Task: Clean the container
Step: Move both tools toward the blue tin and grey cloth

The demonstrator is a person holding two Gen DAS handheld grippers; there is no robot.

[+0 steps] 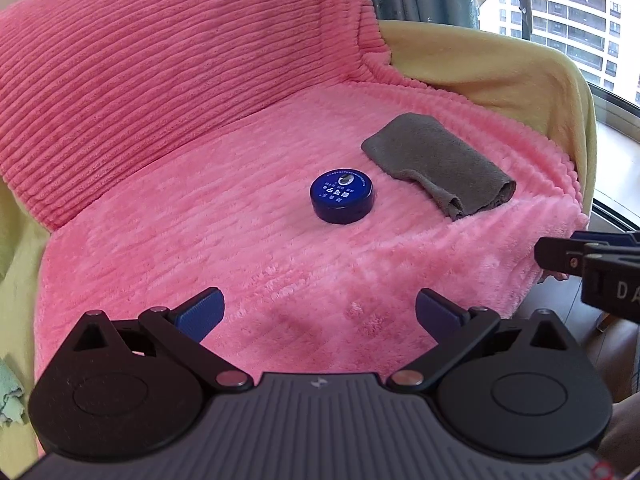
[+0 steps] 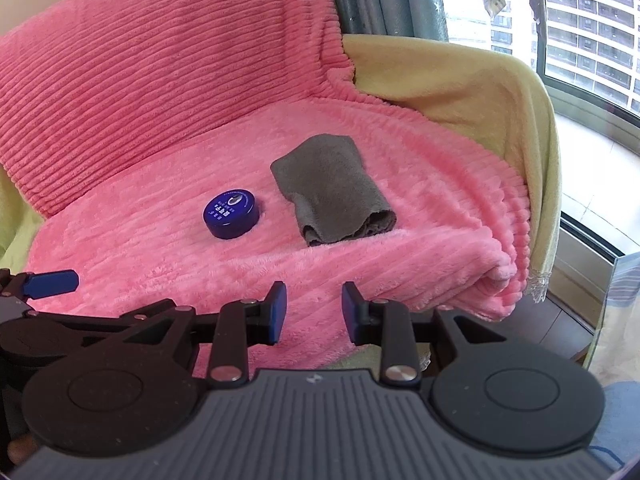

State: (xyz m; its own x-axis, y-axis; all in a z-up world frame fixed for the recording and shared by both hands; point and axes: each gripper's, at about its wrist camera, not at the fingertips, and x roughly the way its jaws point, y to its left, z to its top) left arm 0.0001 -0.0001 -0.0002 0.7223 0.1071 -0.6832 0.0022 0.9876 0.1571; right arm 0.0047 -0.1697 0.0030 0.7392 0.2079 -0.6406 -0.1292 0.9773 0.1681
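- Ahead of both grippers, on the pink blanket [image 1: 280, 264] over the chair seat: blue container [image 1: 342, 197], round tin, lid on, sitting flat, label up.
- Just beyond it and to its right from the left gripper's view: folded grey cloth [image 1: 436, 160], near the tin but not touching, lying flat.
- Left gripper [image 1: 320, 312]: fingers spread wide, nothing between them, held low over the blanket's front edge, tin straight ahead and well apart.
- Right gripper [image 2: 314, 308]: narrow gap but not closed, empty, cloth straight ahead of it, tin ahead-left.
- Grippers sit side by side; each shows at the edge of the other's cam.
- Progress: can't settle it. Tin closed + cloth folded beside it + both grippers empty and pulled back fits pre-wipe or post-wipe w/ everything set back down.
- No visible dirt or wet marks on the tin at this res, so no cleanliness call.
- No contact btw cloth and tin now, neither thing is gripped.
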